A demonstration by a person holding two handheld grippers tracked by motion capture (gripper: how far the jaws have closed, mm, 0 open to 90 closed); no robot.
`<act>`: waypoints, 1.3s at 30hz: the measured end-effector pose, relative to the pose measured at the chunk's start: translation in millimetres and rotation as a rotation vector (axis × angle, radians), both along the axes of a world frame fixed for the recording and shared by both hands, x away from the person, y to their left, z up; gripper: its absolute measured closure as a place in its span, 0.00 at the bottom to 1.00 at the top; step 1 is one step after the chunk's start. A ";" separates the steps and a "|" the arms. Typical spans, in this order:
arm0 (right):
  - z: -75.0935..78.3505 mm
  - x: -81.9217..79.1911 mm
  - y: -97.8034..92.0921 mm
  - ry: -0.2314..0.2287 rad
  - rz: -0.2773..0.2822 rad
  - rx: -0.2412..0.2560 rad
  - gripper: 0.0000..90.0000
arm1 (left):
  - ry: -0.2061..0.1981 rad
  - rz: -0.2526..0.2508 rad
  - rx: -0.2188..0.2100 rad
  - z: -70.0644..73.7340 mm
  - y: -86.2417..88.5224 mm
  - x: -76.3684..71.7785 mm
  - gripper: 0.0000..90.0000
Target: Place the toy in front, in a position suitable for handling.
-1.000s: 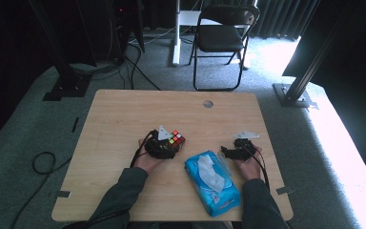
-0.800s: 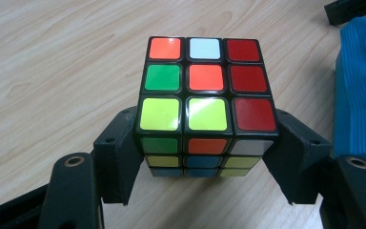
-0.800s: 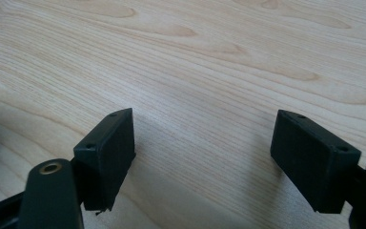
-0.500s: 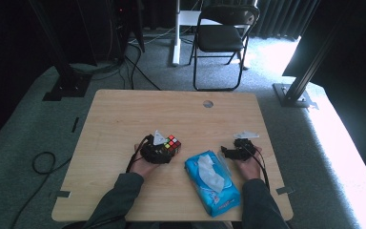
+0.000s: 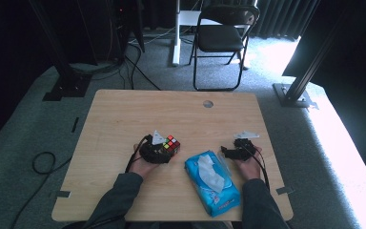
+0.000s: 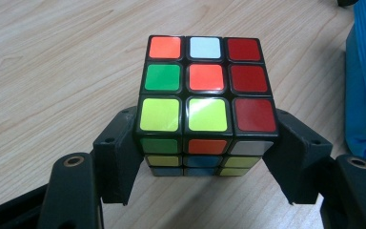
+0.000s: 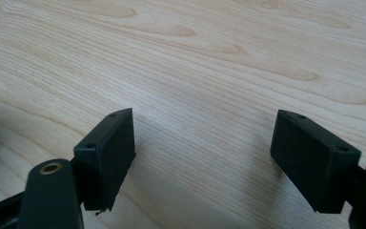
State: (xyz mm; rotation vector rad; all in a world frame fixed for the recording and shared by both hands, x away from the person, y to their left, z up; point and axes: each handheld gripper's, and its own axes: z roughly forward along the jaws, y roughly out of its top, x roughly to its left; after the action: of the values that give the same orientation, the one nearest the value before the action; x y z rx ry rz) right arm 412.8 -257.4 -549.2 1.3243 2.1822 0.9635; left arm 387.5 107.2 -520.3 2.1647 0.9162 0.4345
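High view: my left gripper (image 5: 164, 149) sits left of centre on the worktop (image 5: 124, 119), its fingers (image 6: 116, 157) clamped on either side of the Rubik's cube (image 6: 205, 102), which rests on the wood. Just right of it lies a blue wet-wipes pack (image 5: 213, 182). Beyond that, my right gripper (image 5: 229, 151) has its fingers (image 7: 107, 155) spread wide over bare wood, holding nothing.

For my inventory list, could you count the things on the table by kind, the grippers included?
Puzzle cube: 1
Blue tissue pack: 1
Grippers: 2, the left gripper and the right gripper
Total: 4
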 end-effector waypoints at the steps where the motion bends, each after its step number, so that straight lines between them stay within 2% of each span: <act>1: 0.0 0.0 0.0 0.000 0.000 0.000 0.25 | -0.003 0.001 0.005 0.1 0.2 0.4 0.38; 8: 0.0 0.0 0.0 0.000 0.000 0.000 0.25 | -0.018 0.013 0.015 0.0 2.8 4.0 0.38; 10: 0.0 0.0 0.0 0.000 0.000 0.000 0.25 | -0.022 0.019 -0.002 -0.4 3.9 3.8 0.37; 14: 0.0 0.0 0.0 0.000 0.000 0.000 0.25 | -0.031 0.026 -0.034 4.3 7.1 2.9 0.27; 21: 0.0 0.0 0.0 0.000 0.000 0.000 0.25 | -0.047 0.028 -0.070 15.5 13.9 -2.8 0.27; 26: 0.0 -0.1 0.1 0.000 -0.001 -0.001 0.25 | -0.041 0.029 -0.110 17.2 21.2 -9.3 0.32; 28: 0.0 -0.1 0.1 0.000 -0.001 -0.001 0.25 | -0.042 0.023 -0.095 19.5 23.3 -11.0 0.34; 31: 0.0 -0.1 0.1 0.000 -0.001 0.000 0.25 | -0.034 0.027 -0.124 23.1 27.7 -12.4 0.36; 39: 0.0 -0.1 0.1 0.000 -0.001 0.000 0.25 | -0.015 0.022 -0.162 32.2 36.6 -14.8 0.40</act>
State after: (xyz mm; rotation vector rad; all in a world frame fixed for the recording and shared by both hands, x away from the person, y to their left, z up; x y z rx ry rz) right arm 412.7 -257.3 -549.2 1.3254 2.1815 0.9626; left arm 372.7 143.8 -488.1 2.0037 0.9352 0.3729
